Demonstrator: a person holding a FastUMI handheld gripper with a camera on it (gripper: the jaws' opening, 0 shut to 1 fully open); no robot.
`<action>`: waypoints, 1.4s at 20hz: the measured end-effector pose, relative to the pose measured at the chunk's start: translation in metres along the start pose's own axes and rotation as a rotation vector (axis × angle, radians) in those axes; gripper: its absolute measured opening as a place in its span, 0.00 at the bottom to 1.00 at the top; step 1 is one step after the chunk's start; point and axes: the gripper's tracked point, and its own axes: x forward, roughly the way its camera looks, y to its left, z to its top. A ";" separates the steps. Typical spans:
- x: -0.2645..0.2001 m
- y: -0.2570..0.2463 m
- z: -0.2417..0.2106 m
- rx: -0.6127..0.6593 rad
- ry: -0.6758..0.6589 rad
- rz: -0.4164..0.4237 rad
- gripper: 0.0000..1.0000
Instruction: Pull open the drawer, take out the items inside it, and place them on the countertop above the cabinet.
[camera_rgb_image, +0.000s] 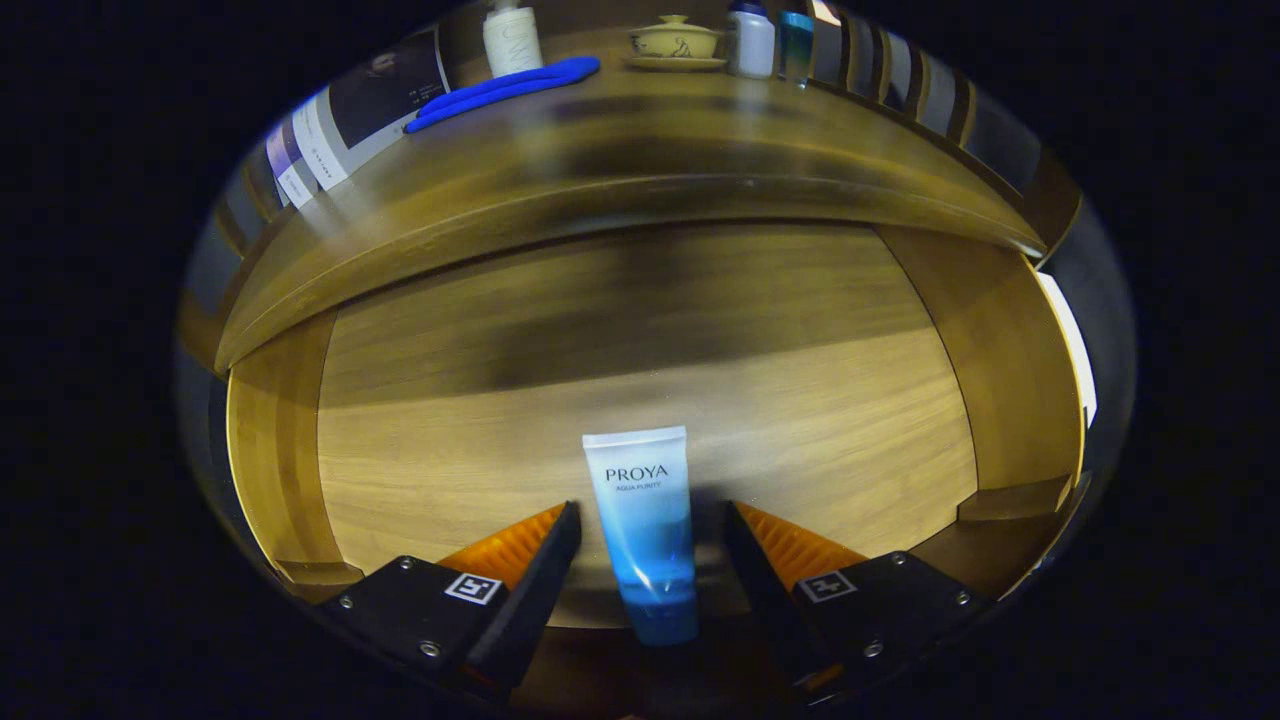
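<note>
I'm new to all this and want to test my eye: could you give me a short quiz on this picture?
1. True or false: the drawer is open.
2. Where does the tube lie? A) on the countertop B) between the fingers C) beside the teapot
3. Fill in: on the countertop, the long blue tool lies just in front of a ____.

Key:
1. True.
2. B. The gripper is open, its fingers on either side of the tube, not pressing it.
3. Bottle.
</note>
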 end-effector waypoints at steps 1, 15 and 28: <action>0.000 0.001 0.002 -0.005 -0.001 -0.002 0.90; -0.005 -0.004 0.014 0.038 -0.130 0.006 0.48; -0.073 0.005 0.052 -0.010 -0.453 0.039 0.48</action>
